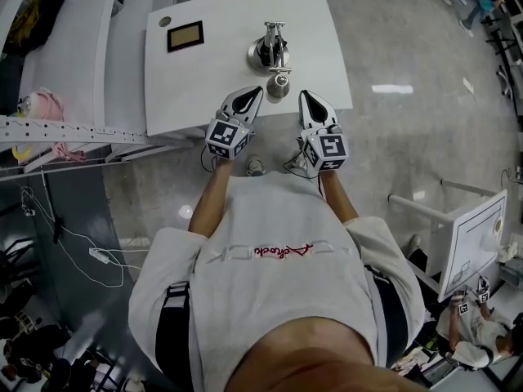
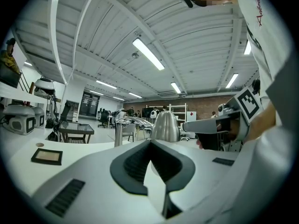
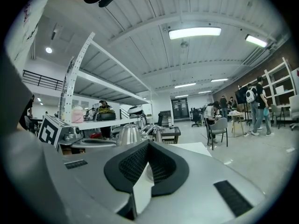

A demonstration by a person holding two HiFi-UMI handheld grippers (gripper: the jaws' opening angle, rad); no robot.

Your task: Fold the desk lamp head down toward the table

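The silver desk lamp stands on the white table (image 1: 184,88); its round base (image 1: 263,54) is mid-table and its cone-shaped head (image 1: 278,86) hangs near the front edge. My left gripper (image 1: 254,95) and right gripper (image 1: 305,96) are both shut and empty, flanking the head without touching it. In the left gripper view the lamp head (image 2: 164,127) rises just beyond my shut left gripper (image 2: 150,144), with the lamp arm (image 2: 131,121) to its left and the right gripper (image 2: 216,125) beside it. In the right gripper view the head (image 3: 128,135) sits left of my right gripper (image 3: 148,146).
A black-framed flat pad (image 1: 185,36) and a small round disc (image 1: 165,21) lie at the table's left. A white shelf rack (image 1: 65,131) with a pink item (image 1: 42,104) stands left of the table. A white panel (image 1: 474,242) stands to the right on the floor.
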